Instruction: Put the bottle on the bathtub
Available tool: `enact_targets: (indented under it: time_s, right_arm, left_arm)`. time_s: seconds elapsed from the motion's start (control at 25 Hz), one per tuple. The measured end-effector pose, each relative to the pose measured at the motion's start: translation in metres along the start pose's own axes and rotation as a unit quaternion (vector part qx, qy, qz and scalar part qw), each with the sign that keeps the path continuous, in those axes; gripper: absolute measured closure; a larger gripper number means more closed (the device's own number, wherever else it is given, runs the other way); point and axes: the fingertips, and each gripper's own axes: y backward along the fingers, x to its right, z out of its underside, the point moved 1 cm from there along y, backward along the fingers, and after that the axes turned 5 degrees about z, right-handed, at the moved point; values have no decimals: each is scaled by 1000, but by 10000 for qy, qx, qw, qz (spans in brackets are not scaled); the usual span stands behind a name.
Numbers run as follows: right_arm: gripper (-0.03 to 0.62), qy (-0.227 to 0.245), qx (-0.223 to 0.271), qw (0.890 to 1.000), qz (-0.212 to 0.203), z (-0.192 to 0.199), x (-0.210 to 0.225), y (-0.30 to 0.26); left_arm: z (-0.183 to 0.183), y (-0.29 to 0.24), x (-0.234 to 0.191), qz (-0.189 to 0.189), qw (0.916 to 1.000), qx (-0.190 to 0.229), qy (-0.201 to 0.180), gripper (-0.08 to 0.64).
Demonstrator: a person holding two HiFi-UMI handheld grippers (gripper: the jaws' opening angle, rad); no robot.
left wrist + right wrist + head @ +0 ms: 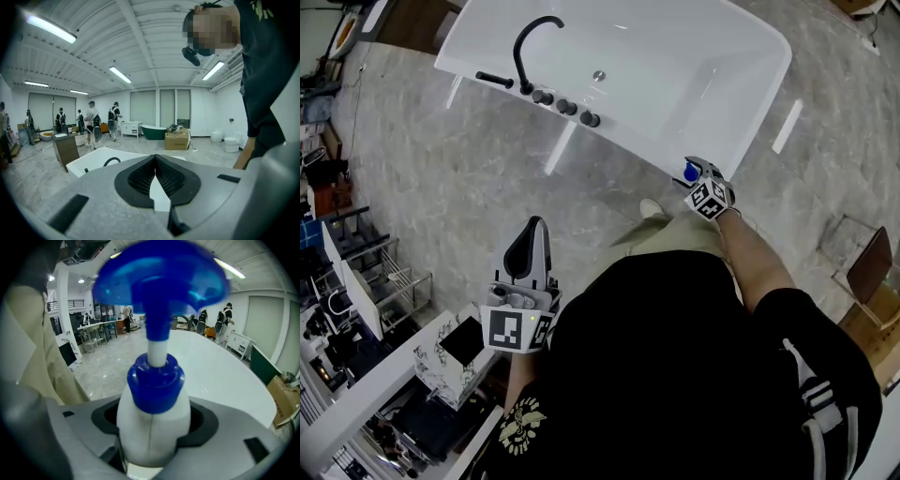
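A white pump bottle [152, 427] with a blue collar and blue pump head [159, 275] fills the right gripper view, clamped between the dark pads of my right gripper [152, 437]. In the head view that gripper [705, 190] hangs just off the near rim of the white bathtub [750, 89], and only the bottle's blue top [690, 172] shows. My left gripper [528, 251] is held low at the left, well away from the tub, its jaws pressed together with nothing between them [154, 180].
A black curved faucet [534, 42] and several black knobs [567, 107] sit on the tub's left rim. Grey marble floor [487, 178] surrounds the tub. Shelving and display units [356, 281] stand at the left. Several people stand far off in the showroom [91, 122].
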Motion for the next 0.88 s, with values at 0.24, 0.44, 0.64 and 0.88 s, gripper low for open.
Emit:
enact_targets:
  time_s: [0.24, 0.44, 0.64, 0.88]
  right_arm:
    - [319, -267, 122, 9994, -170, 0, 6, 16]
    - [311, -261, 126, 9992, -285, -2, 7, 34]
    - [310, -104, 88, 9996, -248, -6, 9, 75]
    - [311, -815, 1194, 9886, 420, -20, 58, 215]
  left_arm:
    - [-6, -14, 5, 156, 9998, 99, 41, 552]
    - [-11, -27, 7, 415, 9987, 299, 76, 552]
    - [-21, -47, 18, 773, 9935, 738, 391, 552]
    - [-45, -102, 110, 1543, 9806, 1065, 570, 552]
